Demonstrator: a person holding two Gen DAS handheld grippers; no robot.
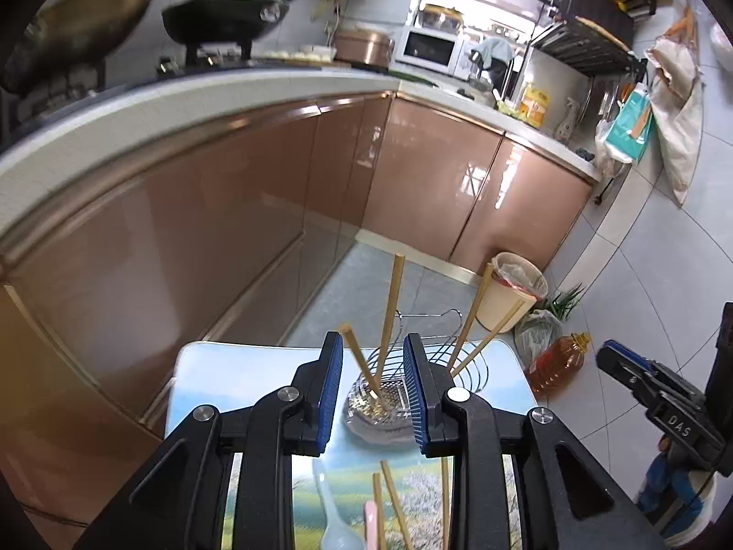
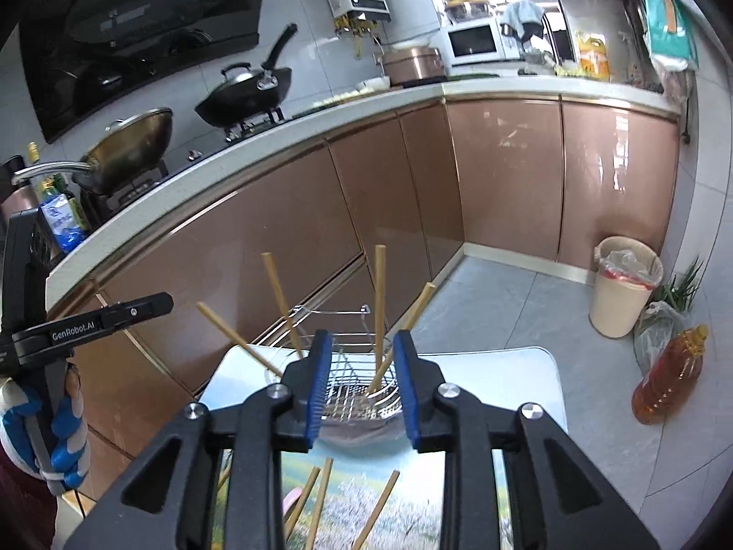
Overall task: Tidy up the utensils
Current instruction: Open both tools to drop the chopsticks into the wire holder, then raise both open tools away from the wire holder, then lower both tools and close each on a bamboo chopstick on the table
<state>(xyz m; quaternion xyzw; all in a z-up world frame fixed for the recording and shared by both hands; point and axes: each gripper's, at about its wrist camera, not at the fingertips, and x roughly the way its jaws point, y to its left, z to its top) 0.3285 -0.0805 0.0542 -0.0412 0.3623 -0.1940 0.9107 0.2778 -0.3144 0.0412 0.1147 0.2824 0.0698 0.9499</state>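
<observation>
A: Left wrist view: both the left gripper (image 1: 373, 385) and the right gripper (image 2: 362, 387) stand apart, empty, above the shiny wire utensil basket (image 1: 389, 394) holding four chopsticks.

B: Loose thin bamboo chopsticks (image 1: 394, 504) lie on the table (image 1: 220, 366): light, stiff, probably slippery. Pinch one near its middle.

The left gripper (image 2: 142, 305) had "GenRobot.AI" in white letters on its black arm. The right gripper (image 1: 614, 357) had "DAS" on its side.
</observation>
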